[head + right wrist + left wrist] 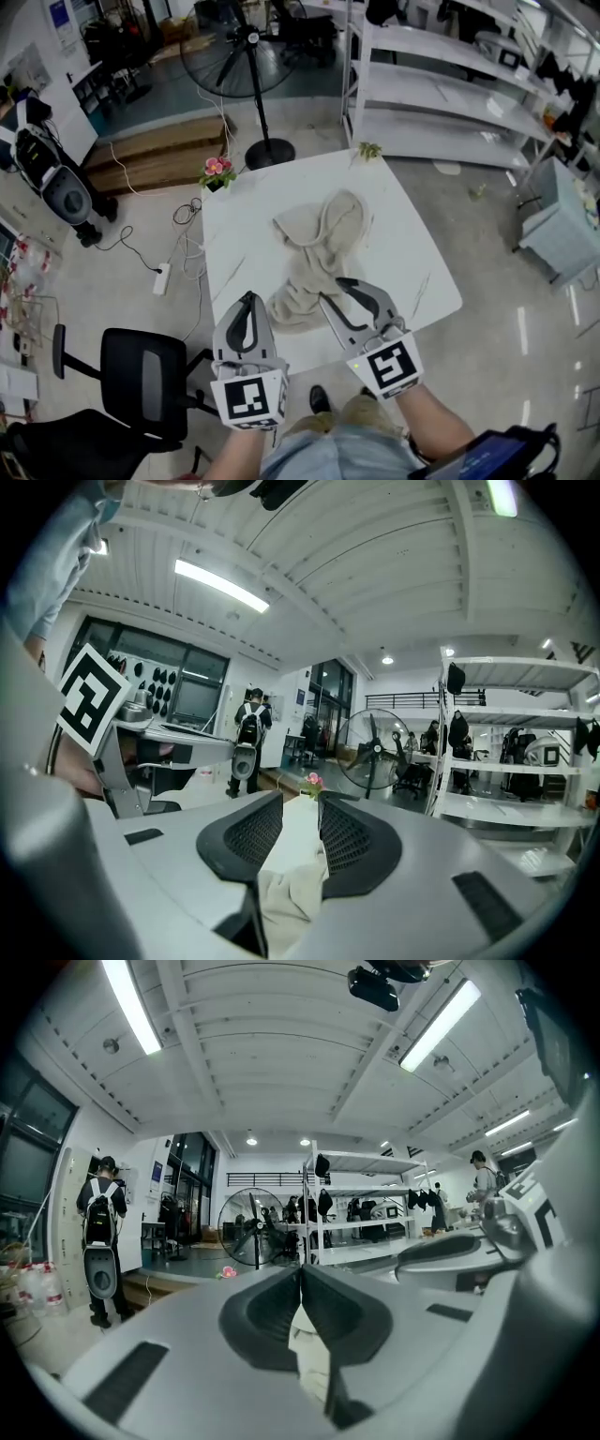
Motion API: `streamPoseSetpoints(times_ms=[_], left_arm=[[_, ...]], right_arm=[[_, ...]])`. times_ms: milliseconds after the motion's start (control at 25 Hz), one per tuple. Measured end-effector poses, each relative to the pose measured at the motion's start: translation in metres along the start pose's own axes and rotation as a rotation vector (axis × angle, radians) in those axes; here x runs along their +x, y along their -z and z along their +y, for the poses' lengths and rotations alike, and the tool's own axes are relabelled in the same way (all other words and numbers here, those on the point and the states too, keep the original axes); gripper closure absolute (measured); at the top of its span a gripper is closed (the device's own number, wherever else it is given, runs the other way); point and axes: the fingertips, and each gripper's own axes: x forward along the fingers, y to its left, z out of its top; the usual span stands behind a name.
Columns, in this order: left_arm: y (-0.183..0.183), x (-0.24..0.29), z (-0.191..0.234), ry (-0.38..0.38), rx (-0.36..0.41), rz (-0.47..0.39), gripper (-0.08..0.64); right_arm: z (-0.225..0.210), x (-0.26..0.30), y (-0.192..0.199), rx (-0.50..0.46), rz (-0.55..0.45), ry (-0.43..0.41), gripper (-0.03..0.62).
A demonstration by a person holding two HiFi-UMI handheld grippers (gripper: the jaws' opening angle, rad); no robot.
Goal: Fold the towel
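One towel (314, 248), beige, lies bunched on the middle of the table (412, 253). It forms a loop toward the table's far side and a thicker wad reaching toward the table's near edge. No fold is made yet (judged from the heap).

Left gripper (248, 298): at the table's near edge, just left of the wad. Its jaws are closed together with nothing seen clamped. Something pale shows below the tips, either table or cloth, and I cannot tell which.

Right gripper (330, 288): over the wad near the table's near edge. Its jaws stand apart, with cloth lying between and below them, and the pads are not pressing on it.

Handling, as a judgement:
- The towel looks soft, light and limp, with no stiffness to hold a crease.
- It will likely sag and drag across the table rather than slide as a sheet.
- It is neither fragile nor slippery, so a firm pinch should be safe.
- Corners are not evident in the heap, so it probably needs spreading first.
- Best hold: the hem at two corners, well apart, one layer only (a pinch in the wad would lift several).
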Motion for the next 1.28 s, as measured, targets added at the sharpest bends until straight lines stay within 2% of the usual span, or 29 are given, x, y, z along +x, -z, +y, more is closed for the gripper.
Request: streamPoseSetpoints(times_ms=[200,520,640,720,760,960,1120,1240,1280], left_arm=[[0.034,0.015,0.003,0.021,-0.006,0.049,0.551],[0.123,0.020,0.005,0.037,-0.055,0.199,0.551],[0.160,0.012,0.001,0.056,-0.092,0.270,0.547],[0.181,0.013,-0.002,0.071,-0.117,0.301,0.473],[0.190,0.015,-0.002,0.074,-0.122,0.311,0.465],[0.220,0.016,0.003,0.060,-0.137,0.359,0.463],[0.228,0.019,0.006,0.049,-0.143,0.372,0.463],[0.220,0.026,0.008,0.046,-0.141,0.357,0.463],[0.215,0.029,0.009,0.045,-0.136,0.347,0.463]], right_arm=[[0.003,0.010,0.029,-0.002,0.059,-0.025,0.453],[0.027,0.023,0.119,-0.001,0.223,-0.103,0.442],[0.049,0.018,0.164,-0.036,0.325,-0.162,0.417],[0.059,0.022,0.191,-0.075,0.367,-0.203,0.394],[0.061,0.026,0.202,-0.096,0.380,-0.220,0.387],[0.072,0.035,0.234,-0.143,0.459,-0.285,0.375],[0.071,0.037,0.241,-0.150,0.495,-0.295,0.425],[0.068,0.039,0.242,-0.126,0.511,-0.320,0.525],[0.065,0.042,0.239,-0.100,0.504,-0.330,0.536]])
